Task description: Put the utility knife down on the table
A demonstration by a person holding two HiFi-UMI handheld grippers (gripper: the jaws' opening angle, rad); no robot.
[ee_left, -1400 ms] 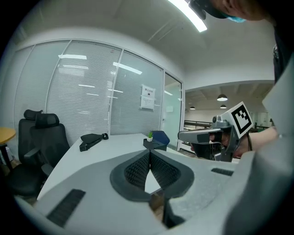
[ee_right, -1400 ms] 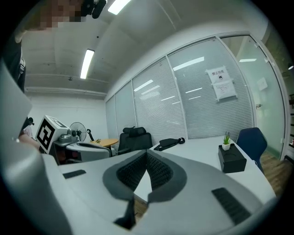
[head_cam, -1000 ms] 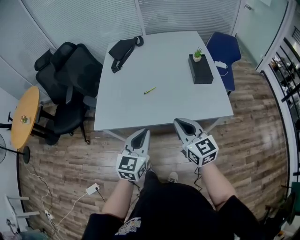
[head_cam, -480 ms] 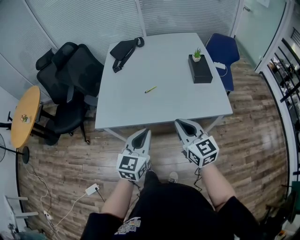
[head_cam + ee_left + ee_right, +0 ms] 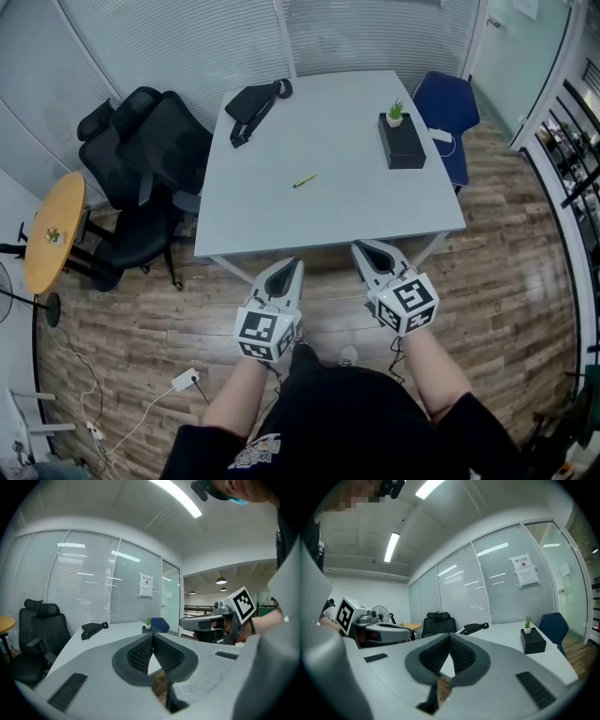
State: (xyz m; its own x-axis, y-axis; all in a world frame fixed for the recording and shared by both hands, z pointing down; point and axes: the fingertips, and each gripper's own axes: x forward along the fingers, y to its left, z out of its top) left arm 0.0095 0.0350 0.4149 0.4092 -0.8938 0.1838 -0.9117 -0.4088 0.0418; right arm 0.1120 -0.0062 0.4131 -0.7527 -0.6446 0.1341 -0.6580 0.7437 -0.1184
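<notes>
left tool [image 5: 292, 263] / right tool [image 5: 360, 247]: grey, black ribbed pads [image 5: 138, 654] | cubes [image 5: 263, 335]: white, black square markers | clothing: black short-sleeved top [image 5: 347, 422]

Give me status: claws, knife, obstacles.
Shut and empty: left claw, right claw. The utility knife lies on the table, apart from both. Path to it open.

- Bench [image 5: 281, 225]: plain pale grey-white.
- Utility knife [image 5: 302, 181], mid-bench: yellow.
- Bag [image 5: 249, 101], far left: black.
- Box [image 5: 403, 142], far right: black. The plant [image 5: 396, 107] on it is green, in a white pot.
- Chair [image 5: 448, 98], far right: blue.
- Office chairs [image 5: 150, 159], left: black.
- Floor [image 5: 506, 281]: brown, wood-plank pattern.
- Left gripper [image 5: 292, 265] and right gripper [image 5: 362, 247]: grey, with black ribbed inner faces. Cubes white with black square markers.
</notes>
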